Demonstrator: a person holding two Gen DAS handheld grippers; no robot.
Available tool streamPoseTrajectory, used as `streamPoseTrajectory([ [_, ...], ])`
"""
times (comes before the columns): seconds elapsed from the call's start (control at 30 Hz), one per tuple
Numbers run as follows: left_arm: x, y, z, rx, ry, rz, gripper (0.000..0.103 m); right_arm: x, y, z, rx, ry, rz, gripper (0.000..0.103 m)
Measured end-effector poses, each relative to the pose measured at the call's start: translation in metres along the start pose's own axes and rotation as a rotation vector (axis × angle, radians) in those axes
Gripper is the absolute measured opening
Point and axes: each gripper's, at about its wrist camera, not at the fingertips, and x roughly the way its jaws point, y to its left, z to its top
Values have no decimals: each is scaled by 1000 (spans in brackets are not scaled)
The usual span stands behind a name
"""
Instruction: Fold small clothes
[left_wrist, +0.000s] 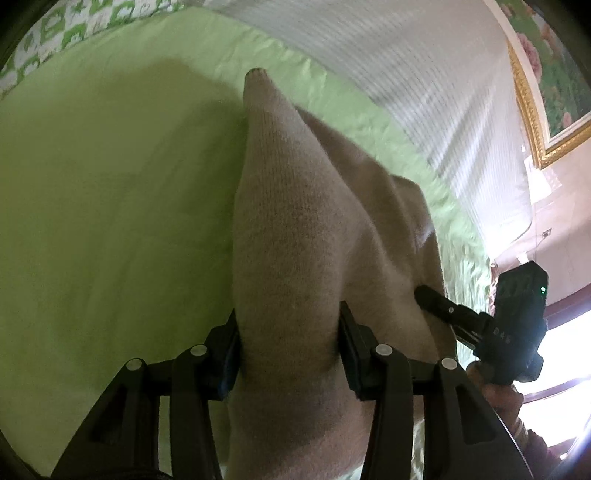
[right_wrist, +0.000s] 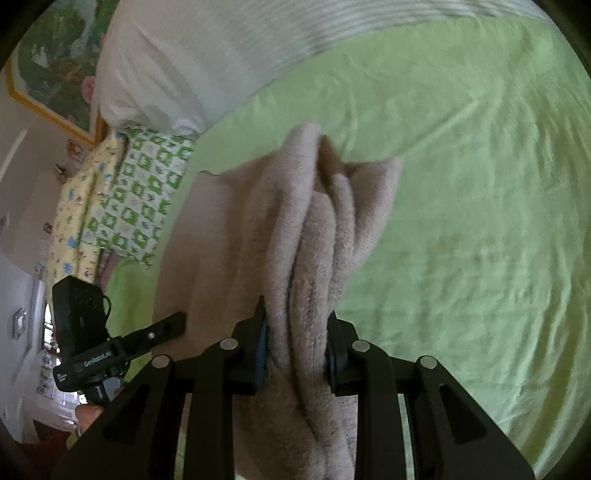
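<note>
I hold a claw in each hand, and both pinch the same beige knitted garment (left_wrist: 295, 229) above the light green bedsheet (left_wrist: 92, 203).

My left gripper (left_wrist: 288, 343) has its jaws partly closed on a thick bunch of the knit; the cloth fills the gap from pad to pad and runs forward from the fingers in a long ridge that ends in a narrow tip toward the far side of the bed. The rest of the garment drapes off to the right of that ridge, over the sheet.

My right gripper (right_wrist: 295, 339) has its jaws closer together, clamped on several gathered folds of the beige knitted garment (right_wrist: 310, 236). The folds stand up between the blue-lined pads (right_wrist: 261, 343) and fan out ahead of them, with a broader flap spreading left.

Each camera catches the other claw at its edge: the right one sits low at the right of the left wrist view, its finger touching the garment's edge, and the left one sits low at the left of the right wrist view.

A white striped pillow (right_wrist: 177, 70) lies at the head of the bed, with a green-and-white patterned cloth (right_wrist: 144, 195) and a yellow printed cloth (right_wrist: 74, 221) beside it. A gold-framed floral picture (left_wrist: 546, 81) hangs on the wall.
</note>
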Motion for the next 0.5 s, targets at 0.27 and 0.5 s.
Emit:
streamPoseTrajectory([
  [0.27, 5, -4, 3, 18, -5, 58, 63, 4, -14, -4, 35, -2, -19, 46],
  [0.5, -15, -5, -12, 49, -3, 107, 64, -38, -16, -13, 74, -90, -45, 47],
])
